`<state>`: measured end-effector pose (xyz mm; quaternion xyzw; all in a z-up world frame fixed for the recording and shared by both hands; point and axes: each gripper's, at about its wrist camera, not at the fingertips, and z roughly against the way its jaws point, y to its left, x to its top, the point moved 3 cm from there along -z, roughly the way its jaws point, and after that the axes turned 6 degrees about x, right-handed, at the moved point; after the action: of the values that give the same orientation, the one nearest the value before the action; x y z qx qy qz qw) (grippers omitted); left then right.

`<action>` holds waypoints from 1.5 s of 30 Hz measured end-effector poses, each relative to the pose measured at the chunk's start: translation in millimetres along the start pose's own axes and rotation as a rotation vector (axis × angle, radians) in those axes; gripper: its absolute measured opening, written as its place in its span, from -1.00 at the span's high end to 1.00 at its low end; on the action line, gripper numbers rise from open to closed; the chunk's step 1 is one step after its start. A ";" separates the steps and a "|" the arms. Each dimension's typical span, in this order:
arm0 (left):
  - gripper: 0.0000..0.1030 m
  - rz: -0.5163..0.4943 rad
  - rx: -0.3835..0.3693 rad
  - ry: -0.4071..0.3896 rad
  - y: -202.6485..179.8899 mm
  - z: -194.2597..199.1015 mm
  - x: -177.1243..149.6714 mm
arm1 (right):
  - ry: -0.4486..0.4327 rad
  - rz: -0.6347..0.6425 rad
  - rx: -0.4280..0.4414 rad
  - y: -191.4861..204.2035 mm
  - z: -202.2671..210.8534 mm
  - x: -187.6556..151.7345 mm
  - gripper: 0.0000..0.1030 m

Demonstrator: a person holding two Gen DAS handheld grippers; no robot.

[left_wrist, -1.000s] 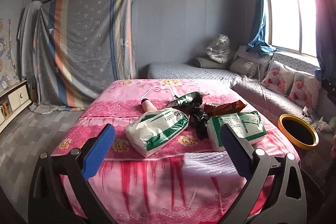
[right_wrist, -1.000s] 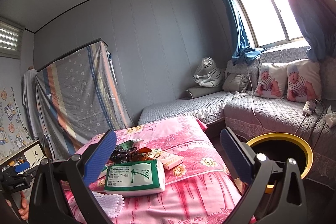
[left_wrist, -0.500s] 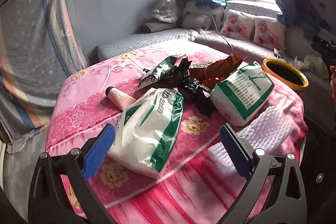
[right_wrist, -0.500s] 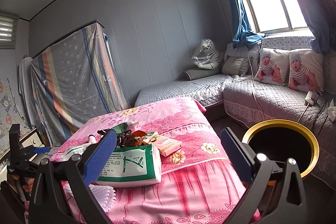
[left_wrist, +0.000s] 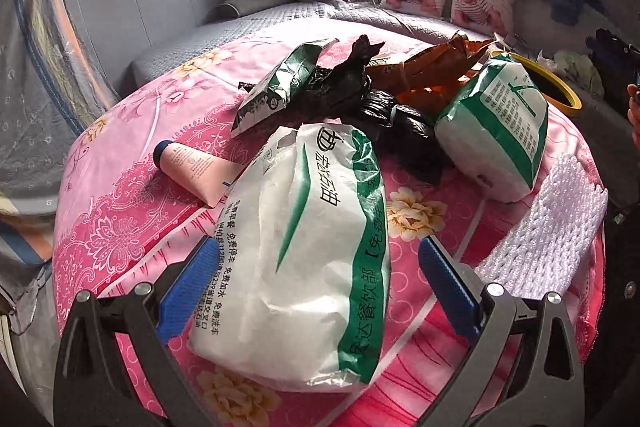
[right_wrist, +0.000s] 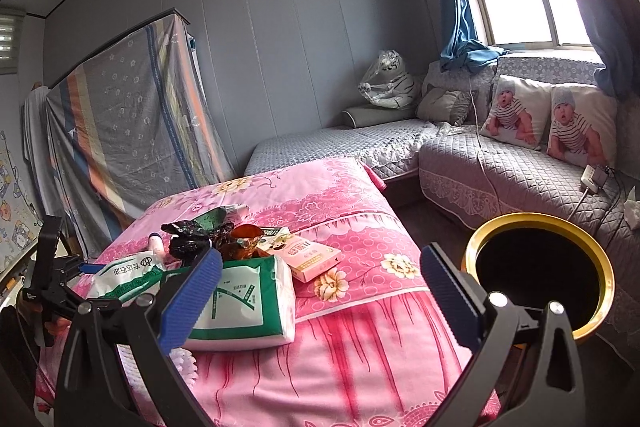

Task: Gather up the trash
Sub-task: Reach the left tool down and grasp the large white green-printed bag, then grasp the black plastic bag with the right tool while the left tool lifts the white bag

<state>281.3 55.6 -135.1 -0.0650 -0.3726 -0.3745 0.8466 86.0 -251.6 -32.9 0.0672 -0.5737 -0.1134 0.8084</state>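
My left gripper (left_wrist: 318, 287) is open, and its blue pads flank the near end of a white-and-green plastic bag (left_wrist: 304, 259) lying on the pink table (left_wrist: 120, 211). Behind that bag are a black plastic bag (left_wrist: 384, 115), a green snack wrapper (left_wrist: 280, 87), a brown wrapper (left_wrist: 424, 67), a pink tube (left_wrist: 192, 171) and a second white-green pack (left_wrist: 496, 131). A white foam net (left_wrist: 548, 223) lies at the right. My right gripper (right_wrist: 320, 299) hangs open and empty above the table's near edge, between the pack (right_wrist: 240, 303) and the yellow-rimmed bin (right_wrist: 532, 218).
A pink carton (right_wrist: 308, 255) lies beside the pile. A grey quilted sofa (right_wrist: 500, 167) with baby-print cushions wraps the far corner under the window. A striped cloth (right_wrist: 128, 115) covers furniture at the left. The bin stands on the floor right of the table.
My left gripper has dropped forward and down onto the pile, so the white-and-green bag now sits between its open fingers. The right gripper has drifted slightly closer to the table.
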 end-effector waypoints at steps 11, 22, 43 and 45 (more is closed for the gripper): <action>-0.22 0.139 0.003 0.019 30.1 -20.7 1.8 | 0.026 0.053 0.022 13.4 -7.5 -3.9 -0.87; 0.38 0.195 0.081 -0.070 26.4 -1.2 -4.0 | 0.245 0.150 0.222 17.6 -45.8 -9.7 -0.87; 0.44 0.510 0.227 -0.348 11.1 123.3 -31.5 | 0.555 0.477 0.378 168.3 -221.8 8.3 -0.57; 0.44 0.518 0.229 -0.355 8.3 128.7 -34.2 | 0.575 0.498 0.345 171.5 -237.9 1.4 -0.57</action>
<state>196.9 131.6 -65.0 -0.1263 -0.5250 -0.0852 0.8373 329.0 -91.5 -69.8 0.0900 -0.3339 0.2069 0.9152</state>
